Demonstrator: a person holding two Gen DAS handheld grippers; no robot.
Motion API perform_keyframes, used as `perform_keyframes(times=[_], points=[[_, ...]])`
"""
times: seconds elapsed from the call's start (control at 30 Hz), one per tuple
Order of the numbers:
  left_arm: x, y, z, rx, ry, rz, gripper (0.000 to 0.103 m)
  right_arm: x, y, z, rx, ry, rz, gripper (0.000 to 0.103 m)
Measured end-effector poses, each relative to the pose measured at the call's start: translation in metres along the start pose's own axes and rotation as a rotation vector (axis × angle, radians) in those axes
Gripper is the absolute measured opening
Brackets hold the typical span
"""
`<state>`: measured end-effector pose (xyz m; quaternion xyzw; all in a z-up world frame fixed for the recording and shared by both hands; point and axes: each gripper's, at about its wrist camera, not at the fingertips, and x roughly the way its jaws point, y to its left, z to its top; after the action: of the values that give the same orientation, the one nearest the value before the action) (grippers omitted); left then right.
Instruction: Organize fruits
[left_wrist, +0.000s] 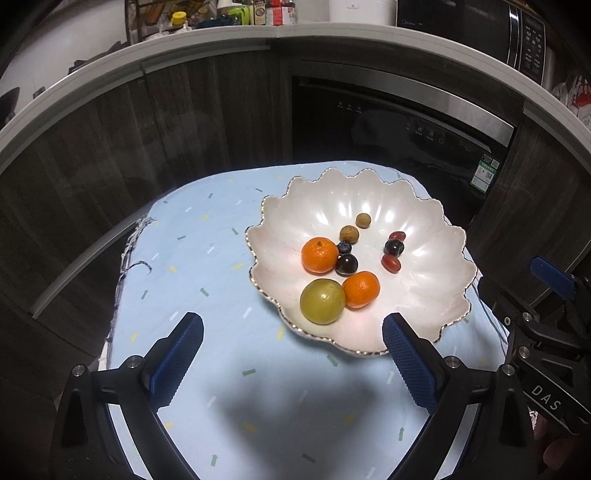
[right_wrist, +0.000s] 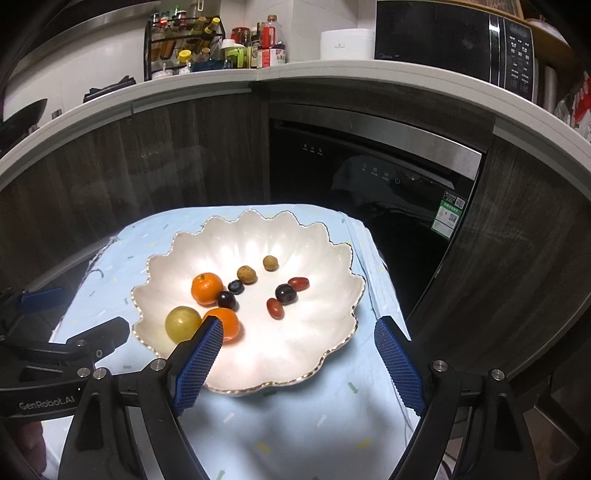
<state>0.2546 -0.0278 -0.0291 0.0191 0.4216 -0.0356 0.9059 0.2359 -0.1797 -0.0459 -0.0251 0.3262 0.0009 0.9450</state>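
On the blue-clothed table, scalloped white bowl held all the fruit: green fruit touching one orange, second orange, dark grapes, red jujubes. Left gripper and right gripper hovered at the bowl's near rim, fingers wide apart, empty.

A pale blue cloth with small arrow marks covers the table. At 12 o'clock a white countertop carries a spice rack, bottles and a white cooker. A black microwave sits at 1 o'clock. Below, a dark dishwasher fills the wood cabinets.
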Motion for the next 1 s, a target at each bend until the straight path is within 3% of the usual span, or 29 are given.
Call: perform_keyframes(times=[0.33, 0.57, 1.0], points=[[-0.023, 0.01, -0.016, -0.013, -0.041, 0.02, 0.099, -0.021, 0.008, -0.012, -0.006, -0.022, -0.001, 0.085], [-0.043, 0.014, -0.036, -0.02, -0.122, 0.071, 0.099, -0.04, 0.013, -0.026, -0.007, -0.058, -0.01, 0.085], [-0.072, 0.014, -0.084, -0.029, -0.201, 0.061, 0.099, -0.067, 0.018, -0.062, 0.005, -0.079, 0.002, 0.085]])
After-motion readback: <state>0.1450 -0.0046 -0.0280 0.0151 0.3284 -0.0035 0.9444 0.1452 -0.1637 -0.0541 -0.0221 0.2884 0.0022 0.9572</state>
